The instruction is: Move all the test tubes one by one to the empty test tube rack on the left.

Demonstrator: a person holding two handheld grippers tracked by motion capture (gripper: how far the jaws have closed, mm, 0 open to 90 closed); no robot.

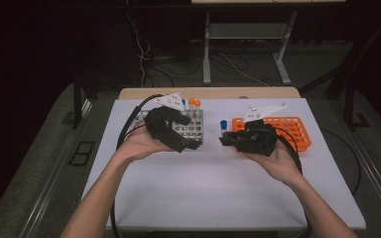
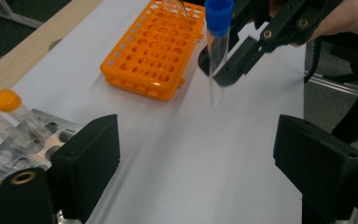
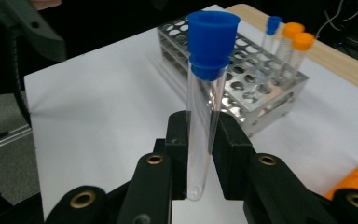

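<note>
Looking from the high view, the tube (image 1: 223, 127) is held upright by the right gripper (image 1: 226, 141) between both racks. In the left gripper view, the left gripper (image 2: 196, 154) is seen wide apart. In the right gripper view, the jaws are clamped on mid-tube; light, slippery and probably fragile, it is best gripped there.

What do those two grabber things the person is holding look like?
Both the left gripper and right gripper are black, with blocky jaws and brass-coloured rivets. Each carries a pale three-cornered plate on top and trails a black cable. The person's forearms are bare, no sleeves.
</note>
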